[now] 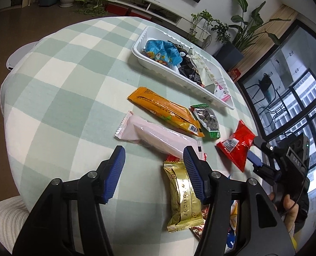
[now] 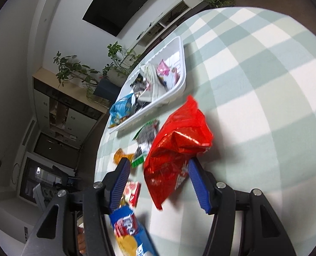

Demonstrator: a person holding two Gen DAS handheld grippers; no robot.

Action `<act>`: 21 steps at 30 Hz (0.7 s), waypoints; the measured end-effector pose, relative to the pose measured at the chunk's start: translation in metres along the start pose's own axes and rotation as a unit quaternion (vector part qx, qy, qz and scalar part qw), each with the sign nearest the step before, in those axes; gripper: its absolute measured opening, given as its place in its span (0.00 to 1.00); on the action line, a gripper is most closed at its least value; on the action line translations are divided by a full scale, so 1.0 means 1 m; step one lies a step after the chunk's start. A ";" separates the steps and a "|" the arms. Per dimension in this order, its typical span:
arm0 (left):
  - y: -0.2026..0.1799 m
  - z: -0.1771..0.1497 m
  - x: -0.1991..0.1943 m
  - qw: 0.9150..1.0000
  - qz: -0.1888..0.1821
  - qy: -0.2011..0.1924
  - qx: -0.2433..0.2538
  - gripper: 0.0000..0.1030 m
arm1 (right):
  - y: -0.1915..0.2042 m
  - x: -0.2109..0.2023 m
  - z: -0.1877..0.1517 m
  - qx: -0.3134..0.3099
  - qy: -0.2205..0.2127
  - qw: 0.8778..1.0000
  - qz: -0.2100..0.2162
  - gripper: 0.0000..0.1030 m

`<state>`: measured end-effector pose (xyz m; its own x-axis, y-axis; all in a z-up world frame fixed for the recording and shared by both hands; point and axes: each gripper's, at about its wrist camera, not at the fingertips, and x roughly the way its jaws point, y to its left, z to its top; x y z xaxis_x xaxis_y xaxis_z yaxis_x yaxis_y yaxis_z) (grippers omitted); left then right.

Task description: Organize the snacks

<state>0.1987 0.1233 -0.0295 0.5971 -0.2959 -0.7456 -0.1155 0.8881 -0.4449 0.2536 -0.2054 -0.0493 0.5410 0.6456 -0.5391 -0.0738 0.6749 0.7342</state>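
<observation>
Gold pkt [image 1: 182, 194] under open L gripper [image 1: 152, 171].

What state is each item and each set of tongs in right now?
Tray: on table, partly filled with packets.
Red bag: on table, outside tray, between right tongs' open jaws.
Orange bar: flat on table, outside tray.
Pink bar: flat on table, outside tray.
Green packet: on table, beside orange bar.
Gold packet: on table, outside tray.
Left tongs: open, empty.
Right tongs: open around red bag.
</observation>
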 end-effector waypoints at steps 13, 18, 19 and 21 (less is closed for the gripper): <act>-0.006 0.002 0.025 1.000 -0.001 0.021 -0.017 0.53 | 0.011 0.021 -0.003 -0.052 0.024 0.996 -0.063 0.65; -0.009 0.008 0.034 0.999 -0.003 0.024 -0.034 0.55 | 0.015 0.023 -0.006 -0.067 0.024 0.995 -0.072 0.65; -0.010 0.010 0.036 0.999 0.001 0.024 -0.035 0.55 | 0.015 0.023 -0.007 -0.070 0.024 0.994 -0.074 0.65; -0.013 0.013 0.039 0.999 0.005 0.024 -0.035 0.55 | 0.017 0.023 -0.008 -0.078 0.024 0.994 -0.079 0.65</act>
<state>0.2338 0.1050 -0.0469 0.5578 -0.3050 -0.7719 -0.1772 0.8648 -0.4698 0.2579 -0.1759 -0.0525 0.5152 0.5415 -0.6643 -0.1221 0.8136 0.5685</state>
